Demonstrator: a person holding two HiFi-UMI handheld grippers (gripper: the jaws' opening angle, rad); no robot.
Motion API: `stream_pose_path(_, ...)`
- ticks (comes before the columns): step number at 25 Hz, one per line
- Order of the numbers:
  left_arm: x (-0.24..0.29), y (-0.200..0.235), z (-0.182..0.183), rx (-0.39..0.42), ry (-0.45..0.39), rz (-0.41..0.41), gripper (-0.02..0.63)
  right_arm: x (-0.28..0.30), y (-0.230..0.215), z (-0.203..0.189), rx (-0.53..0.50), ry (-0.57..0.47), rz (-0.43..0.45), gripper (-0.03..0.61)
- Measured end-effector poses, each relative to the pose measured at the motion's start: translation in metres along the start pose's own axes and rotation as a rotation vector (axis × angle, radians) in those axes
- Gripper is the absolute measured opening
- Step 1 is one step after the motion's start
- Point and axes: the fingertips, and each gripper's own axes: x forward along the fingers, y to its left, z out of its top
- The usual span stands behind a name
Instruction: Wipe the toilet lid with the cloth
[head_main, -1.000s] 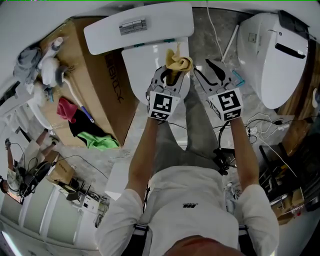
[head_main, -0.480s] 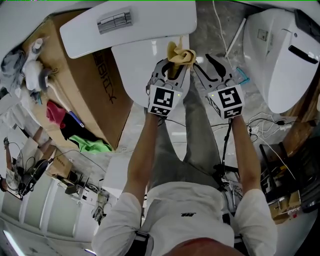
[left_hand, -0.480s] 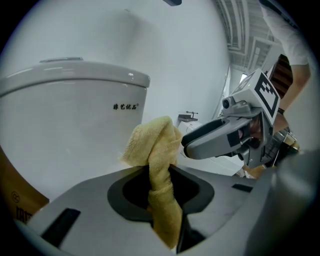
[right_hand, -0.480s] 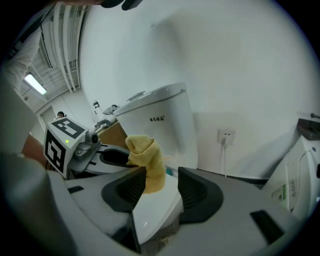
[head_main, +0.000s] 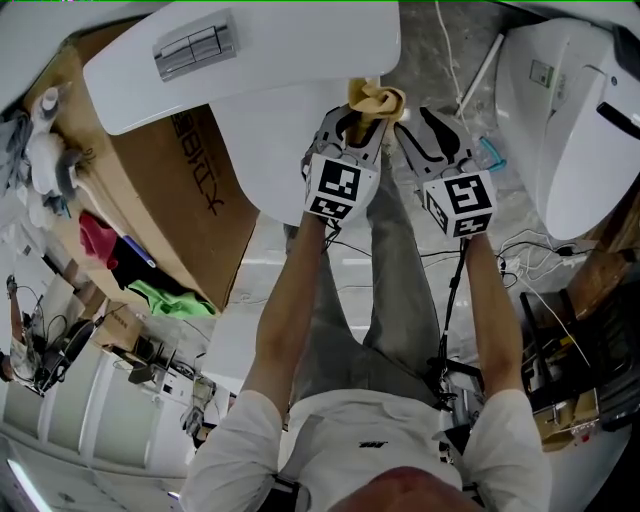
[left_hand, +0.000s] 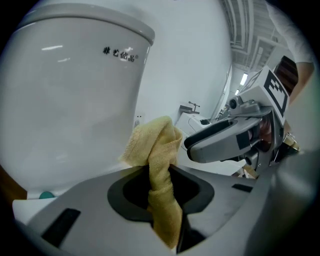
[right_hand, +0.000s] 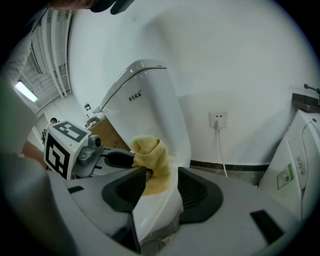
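The white toilet lid (head_main: 265, 135) lies closed below the tank lid (head_main: 250, 50) in the head view. My left gripper (head_main: 352, 122) is shut on a yellow cloth (head_main: 376, 100), which sticks up at the lid's right edge. In the left gripper view the cloth (left_hand: 156, 145) hangs bunched between the jaws (left_hand: 161, 180), with the tank (left_hand: 75, 85) behind it. My right gripper (head_main: 426, 128) stands open just right of it. In the right gripper view the lid's edge (right_hand: 150, 220) and the cloth (right_hand: 152, 159) sit between the spread jaws (right_hand: 159, 189).
A brown cardboard box (head_main: 190, 200) stands left of the toilet, with red and green cloths (head_main: 160, 295) beside it. A second white toilet (head_main: 570, 130) is at the right. Cables (head_main: 520, 265) lie on the floor. A wall socket (right_hand: 217, 119) sits behind.
Both grippers have stayed side by side at the lid's right edge, the cloth still in the left one. The head view has shifted, so the toilet now sits further left and higher.
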Motion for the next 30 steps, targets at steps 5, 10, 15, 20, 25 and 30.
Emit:
stream_pose_path(5, 0.022, 0.004, -0.016, -0.017, 0.02, -0.008, 0.109, 0.016, -0.019, -0.001, 0.041, -0.011, -0.016, 0.216)
stream_pose_path(10, 0.037, 0.009, -0.031, -0.047, 0.041, -0.012, 0.109, 0.031, -0.024, -0.011, 0.031, 0.011, -0.019, 0.216)
stream_pose_path(15, 0.05, 0.015, -0.045, -0.072, 0.094, -0.003, 0.109, 0.038, -0.016, -0.02, 0.023, 0.035, -0.015, 0.216)
stream_pose_path(20, 0.052, 0.02, -0.049, -0.093, 0.121, 0.02, 0.109, 0.041, -0.009, -0.025, 0.013, 0.056, -0.016, 0.216)
stream_pose_path(25, 0.045, 0.028, -0.052, -0.127, 0.11, 0.03, 0.109, 0.043, -0.001, -0.02, 0.0, 0.056, -0.018, 0.216)
stream_pose_path(30, 0.029, 0.043, -0.059, -0.16, 0.1, 0.048, 0.109, 0.05, 0.013, -0.019, -0.01, 0.061, -0.013, 0.216)
